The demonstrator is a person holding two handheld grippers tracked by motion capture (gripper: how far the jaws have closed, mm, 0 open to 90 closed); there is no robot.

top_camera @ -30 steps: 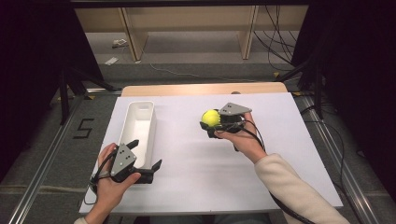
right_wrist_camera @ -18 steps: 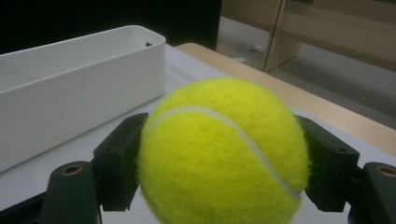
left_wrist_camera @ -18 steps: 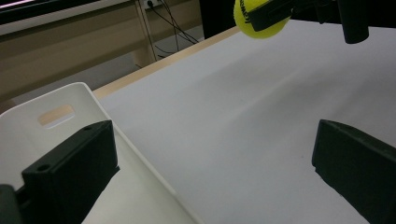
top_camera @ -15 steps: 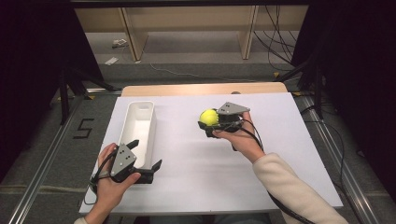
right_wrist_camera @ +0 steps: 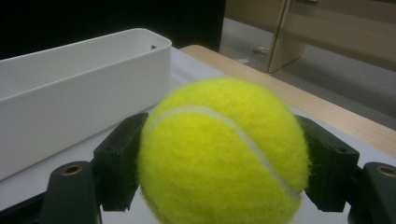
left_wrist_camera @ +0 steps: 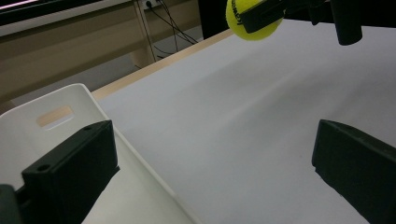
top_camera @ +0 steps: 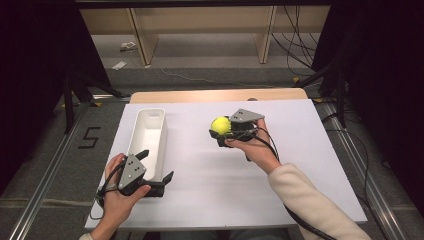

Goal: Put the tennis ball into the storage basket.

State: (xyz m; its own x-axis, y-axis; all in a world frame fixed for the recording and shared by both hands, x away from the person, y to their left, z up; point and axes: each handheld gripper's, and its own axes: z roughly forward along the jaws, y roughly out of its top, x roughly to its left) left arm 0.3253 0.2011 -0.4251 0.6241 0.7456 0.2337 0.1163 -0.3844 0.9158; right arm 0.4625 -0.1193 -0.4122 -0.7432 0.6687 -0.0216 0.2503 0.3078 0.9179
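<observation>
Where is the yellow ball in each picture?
High view: the ball sits mid-table, clamped in the right gripper.
Left gripper view: at the top edge, right of middle, held off the table.
Right gripper view: big in the middle, between the jaws.
Shared landmark: the white bin.

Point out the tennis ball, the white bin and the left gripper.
tennis ball [right_wrist_camera: 219, 154]: right gripper view, middle of its felt.
white bin [top_camera: 161, 114]: high view, far rim.
left gripper [top_camera: 156, 167]: high view, midway between its fingers.
</observation>
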